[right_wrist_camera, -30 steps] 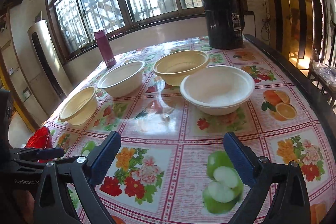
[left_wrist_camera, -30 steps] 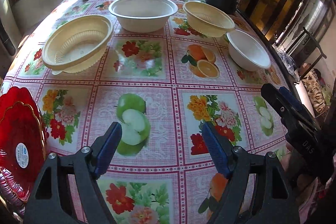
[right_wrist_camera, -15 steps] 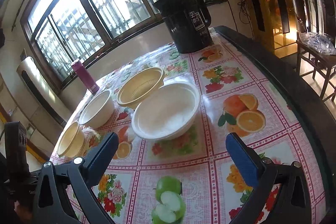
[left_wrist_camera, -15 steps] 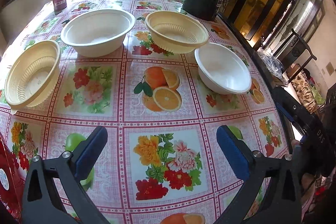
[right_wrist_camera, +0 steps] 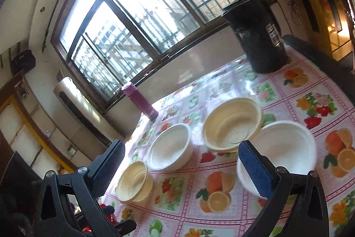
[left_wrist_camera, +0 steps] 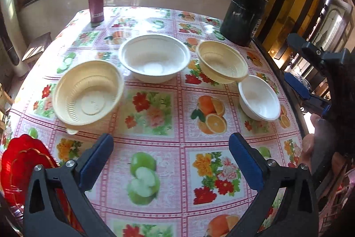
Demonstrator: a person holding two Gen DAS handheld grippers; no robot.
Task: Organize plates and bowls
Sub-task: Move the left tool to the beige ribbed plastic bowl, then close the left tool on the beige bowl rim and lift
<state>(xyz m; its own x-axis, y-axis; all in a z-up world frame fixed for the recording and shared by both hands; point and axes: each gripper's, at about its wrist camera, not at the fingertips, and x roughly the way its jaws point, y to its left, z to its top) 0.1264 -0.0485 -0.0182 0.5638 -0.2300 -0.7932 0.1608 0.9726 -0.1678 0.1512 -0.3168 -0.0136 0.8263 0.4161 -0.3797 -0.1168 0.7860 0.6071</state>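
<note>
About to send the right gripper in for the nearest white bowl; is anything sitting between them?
Nothing visible does. The right gripper is open and empty, and the white bowl lies just beyond its right finger, with only bare tablecloth in front. The cream bowl's rim overlaps the white bowl's far left edge.

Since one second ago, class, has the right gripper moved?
Yes. The right gripper has tilted up and leftward: the black bin sits lower right in its view, and more window shows.

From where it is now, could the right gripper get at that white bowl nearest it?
Probably yes. The right gripper is open with nothing between its jaws, and the white bowl sits just ahead with its near rim exposed. The cream bowl behind overlaps its far edge only.
</note>
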